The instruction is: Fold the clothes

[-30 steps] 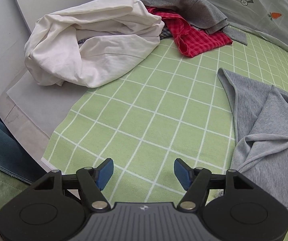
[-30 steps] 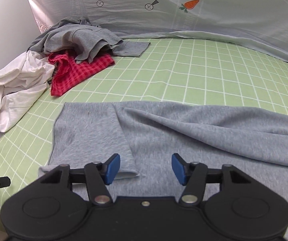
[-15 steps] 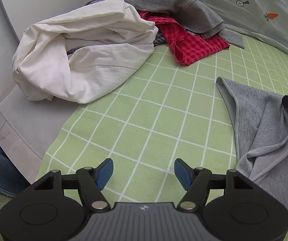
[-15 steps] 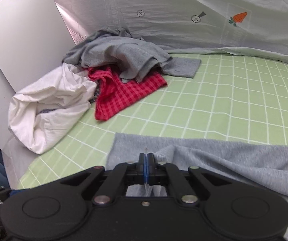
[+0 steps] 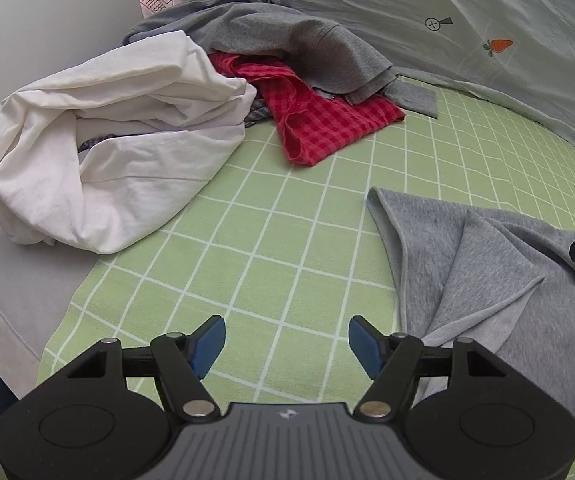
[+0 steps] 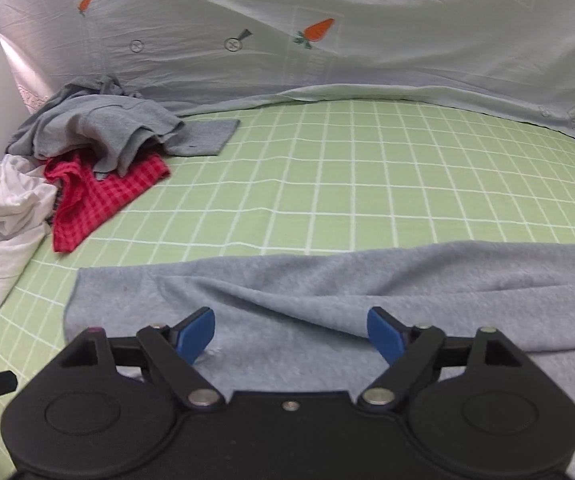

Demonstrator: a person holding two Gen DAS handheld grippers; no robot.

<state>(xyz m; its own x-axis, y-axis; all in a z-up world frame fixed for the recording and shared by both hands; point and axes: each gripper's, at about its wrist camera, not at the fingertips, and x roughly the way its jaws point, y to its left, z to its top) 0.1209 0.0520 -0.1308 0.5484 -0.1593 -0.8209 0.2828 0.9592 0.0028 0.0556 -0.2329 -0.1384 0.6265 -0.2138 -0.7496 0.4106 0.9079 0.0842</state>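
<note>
My right claw (image 6: 289, 334), jaws apart, hovers over the grey garment (image 6: 327, 296) spread across the lower frame. My left claw (image 5: 286, 344), also spread wide, sits over bare sheet (image 5: 247, 240), the garment (image 5: 487, 280) at lower right.

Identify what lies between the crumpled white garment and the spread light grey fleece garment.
Between the crumpled white garment and the spread light grey fleece garment lies only bare green checked bedsheet; the left wrist view shows this best.

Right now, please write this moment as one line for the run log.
task: fold clothes | left gripper: open, over green sheet | right gripper: open, over light grey garment, holding nothing | pile: unfolded
</note>
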